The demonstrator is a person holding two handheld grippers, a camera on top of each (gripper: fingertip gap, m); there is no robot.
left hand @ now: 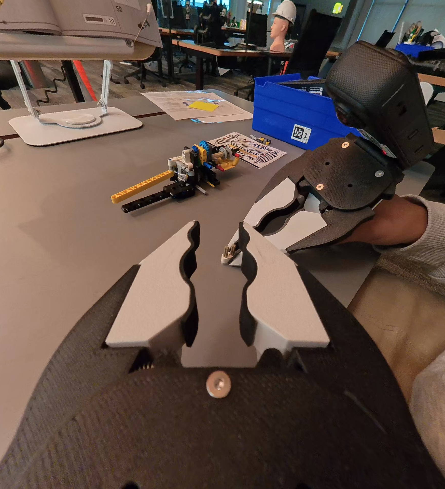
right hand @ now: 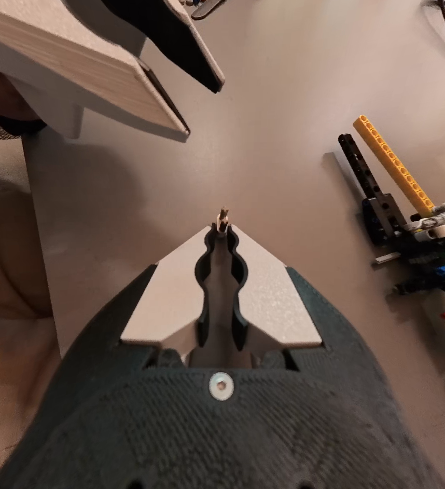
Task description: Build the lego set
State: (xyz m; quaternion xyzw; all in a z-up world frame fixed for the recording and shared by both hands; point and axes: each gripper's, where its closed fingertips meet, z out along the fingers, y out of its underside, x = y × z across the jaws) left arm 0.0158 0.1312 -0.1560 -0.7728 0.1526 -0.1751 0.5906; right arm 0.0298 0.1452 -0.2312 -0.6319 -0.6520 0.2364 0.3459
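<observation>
While the right tongs (right hand: pixel 221 229) pinch a small pale Lego piece with tan pins (right hand: pixel 223 219) at their tips, the left tongs (left hand: pixel 218 227) stand apart and empty just beside them. Both hang low over the plain grey table (left hand: pixel 57 238). At one o'clock from the right tongs lies the partly built Lego model with long yellow and black beams (right hand: pixel 401 206); in the left wrist view it sits at eleven o'clock (left hand: pixel 187 169), with a blue plastic bin (left hand: pixel 282 111) beyond.

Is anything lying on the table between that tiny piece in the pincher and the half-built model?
Nothing visible: only bare grey table separates the small piece, pinched by the right gripper, from the model.
</observation>
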